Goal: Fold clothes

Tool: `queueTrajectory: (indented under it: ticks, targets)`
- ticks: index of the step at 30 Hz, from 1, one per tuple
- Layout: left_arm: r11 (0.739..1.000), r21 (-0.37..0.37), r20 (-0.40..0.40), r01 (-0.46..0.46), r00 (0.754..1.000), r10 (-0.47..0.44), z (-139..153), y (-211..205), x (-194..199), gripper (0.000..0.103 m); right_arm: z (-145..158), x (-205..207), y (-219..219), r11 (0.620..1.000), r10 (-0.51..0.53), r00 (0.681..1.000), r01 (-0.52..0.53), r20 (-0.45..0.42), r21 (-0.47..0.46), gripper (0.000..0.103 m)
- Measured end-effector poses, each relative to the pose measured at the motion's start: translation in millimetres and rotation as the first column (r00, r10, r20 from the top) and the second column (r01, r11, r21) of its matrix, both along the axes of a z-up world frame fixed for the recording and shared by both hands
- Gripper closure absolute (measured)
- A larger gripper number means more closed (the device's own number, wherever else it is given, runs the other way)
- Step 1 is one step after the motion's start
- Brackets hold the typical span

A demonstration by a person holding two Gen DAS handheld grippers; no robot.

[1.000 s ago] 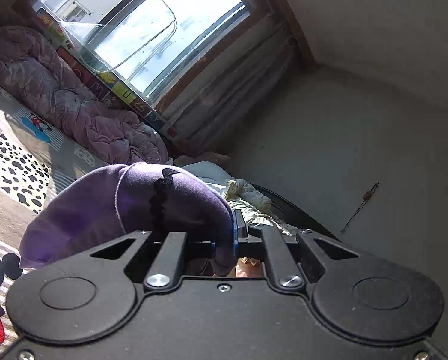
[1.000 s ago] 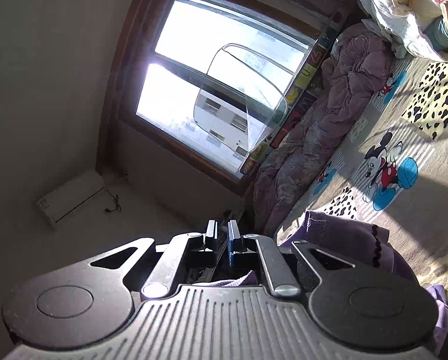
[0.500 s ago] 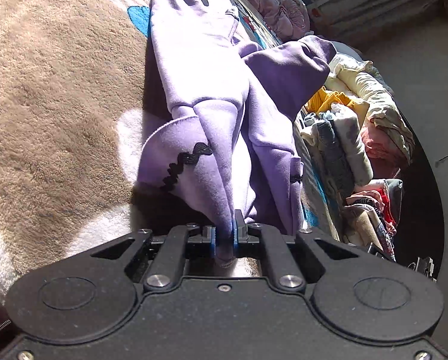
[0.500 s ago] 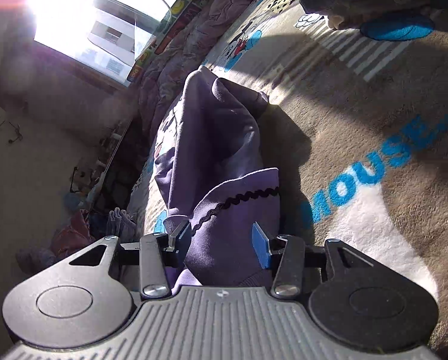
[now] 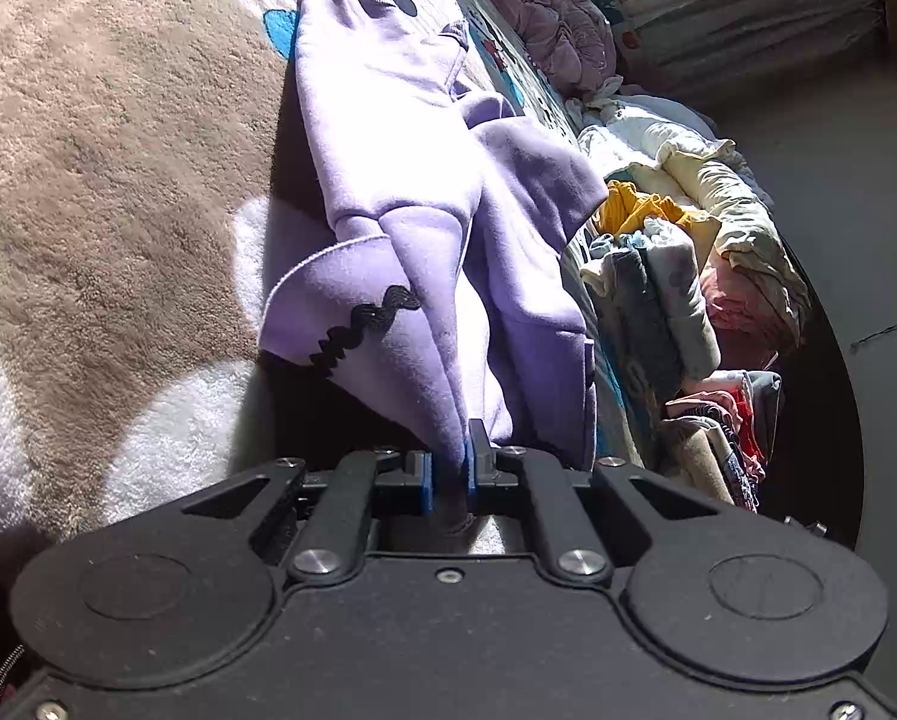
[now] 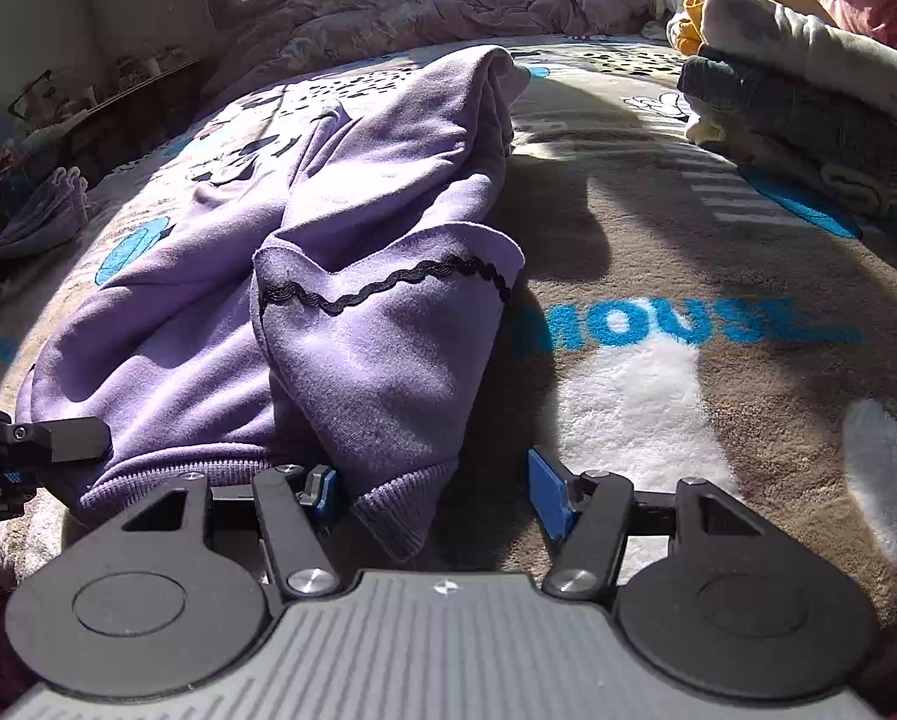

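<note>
Sunlit cartoon blanket (image 6: 658, 396) carried the purple sweatshirt (image 6: 340, 276) at frame centre. Left tool (image 5: 448, 471) pinched its hem; right tool (image 6: 433, 495) stood open beside the ribbed cuff. Smoothing the bunched body should precede folding; folded clothes (image 6: 808, 90) waited upper right.

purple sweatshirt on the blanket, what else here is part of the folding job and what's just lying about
Part of the job:
- purple sweatshirt
- left gripper, shut on its fabric
- right gripper, open, ribbed cuff between its fingers
- folded clothes stack

Just lying about:
- cartoon blanket underneath
- mauve quilt by the window
- unsorted clothes heap
</note>
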State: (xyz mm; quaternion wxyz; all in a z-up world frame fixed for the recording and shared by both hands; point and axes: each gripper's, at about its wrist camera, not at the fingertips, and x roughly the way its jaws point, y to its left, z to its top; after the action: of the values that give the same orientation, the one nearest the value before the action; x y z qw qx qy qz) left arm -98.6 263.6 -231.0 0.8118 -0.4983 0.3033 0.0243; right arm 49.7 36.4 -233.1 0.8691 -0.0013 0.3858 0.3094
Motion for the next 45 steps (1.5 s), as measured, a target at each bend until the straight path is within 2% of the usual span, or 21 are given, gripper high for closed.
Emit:
queueTrajectory:
  ticks: [1,2,5,9,11,13,18,22,23,25,27,29,31,33,34,36,38,40,42,44,45]
  targets:
    - [1.0,-0.006,0.01,0.001,1.0,-0.001,3.9,-0.4,-2.1,0.097,1.4,5.4,-12.1,0.998,-0.032,0.999,0.034,-0.035,0.056,0.072]
    - [1.0,-0.009,0.023,0.006,1.0,-0.006,8.1,-1.1,-4.8,0.097,3.6,13.5,-24.4,0.989,-0.062,0.994,0.073,-0.086,0.129,0.077]
    - [1.0,-0.012,0.028,0.026,0.999,-0.026,12.7,-4.7,-8.1,0.097,3.9,27.0,-60.6,0.94,-0.105,0.965,0.175,-0.24,0.292,0.079]
    - [0.999,-0.029,-0.023,0.025,0.999,-0.026,2.2,-5.2,-3.6,0.096,-16.3,35.2,-59.3,0.948,-0.056,0.929,0.164,-0.365,0.273,0.079]
    - [0.999,-0.042,-0.031,0.023,0.999,-0.024,3.7,-0.2,3.1,0.096,-13.7,29.8,-53.0,0.955,-0.037,0.941,0.133,-0.336,0.266,0.077]
    - [0.999,-0.034,-0.007,0.032,0.999,-0.033,16.8,9.2,20.9,0.096,-10.4,34.6,-53.2,0.936,-0.021,0.927,0.15,-0.375,0.319,0.077]
    - [1.0,0.018,0.051,0.015,0.999,-0.016,76.1,63.1,131.1,0.096,20.1,81.6,-41.8,0.838,0.059,0.883,0.21,-0.466,0.503,0.086]
    - [0.986,0.162,0.16,0.025,0.986,-0.051,185.1,100.7,228.3,0.096,59.1,161.3,5.4,0.77,0.066,0.86,0.279,-0.506,0.574,0.087]
    - [0.979,0.203,0.208,0.024,0.976,-0.067,217.2,107.2,245.7,0.096,71.7,185.1,18.6,0.748,0.055,0.852,0.311,-0.521,0.587,0.087]
    - [0.962,0.274,0.378,0.01,0.918,-0.118,283.0,106.5,242.6,0.097,116.4,220.4,33.3,0.695,0.044,0.882,0.311,-0.47,0.648,0.087]
    - [0.948,0.318,0.488,0.007,0.856,-0.17,319.3,102.5,219.4,0.097,165.0,246.2,41.2,0.628,0.048,0.921,0.273,-0.387,0.729,0.088]
    - [0.937,0.35,0.551,0.002,0.808,-0.208,332.3,95.9,190.3,0.097,215.3,244.2,31.8,0.539,0.081,0.973,0.141,-0.218,0.831,0.088]
    - [0.931,0.365,0.545,0.004,0.81,-0.217,309.0,87.1,159.0,0.097,245.1,226.4,16.2,0.499,0.081,0.993,0.032,-0.083,0.866,0.088]
    - [0.932,0.361,0.488,0.019,0.848,-0.207,258.7,75.3,125.3,0.096,249.6,201.7,-4.0,0.482,0.07,0.997,-0.019,-0.017,0.876,0.088]
    - [0.934,0.358,0.453,0.026,0.869,-0.197,229.9,69.0,108.2,0.096,237.0,188.8,-13.7,0.493,0.057,0.998,-0.014,-0.016,0.87,0.088]
    - [0.957,0.288,0.327,0.04,0.935,-0.138,150.1,55.7,78.4,0.096,200.9,166.1,-32.0,0.538,0.018,0.999,0.031,-0.048,0.843,0.088]
    - [0.988,0.148,0.136,0.034,0.989,-0.054,63.8,41.8,53.3,0.096,134.5,130.5,-51.6,0.606,-0.012,0.99,0.116,-0.137,0.787,0.088]
    - [1.0,0.023,-0.054,0.002,0.999,-0.001,-16.6,27.3,28.5,0.097,59.3,96.8,-56.8,0.71,-0.031,0.963,0.21,-0.269,0.672,0.088]
    - [1.0,0.008,-0.069,-0.005,0.998,0.006,-36.5,15.0,13.2,0.097,-10.6,71.4,-60.6,0.777,-0.07,0.897,0.324,-0.437,0.539,0.088]
    - [1.0,0.024,-0.05,-0.002,0.999,0.003,-29.5,12.5,10.9,0.097,-56.3,42.1,-72.8,0.757,-0.093,0.857,0.391,-0.506,0.523,0.095]
    - [0.999,0.038,-0.041,0.002,0.999,-0.001,-22.3,13.0,12.4,0.097,-59.7,35.1,-76.7,0.758,-0.096,0.86,0.39,-0.502,0.523,0.094]
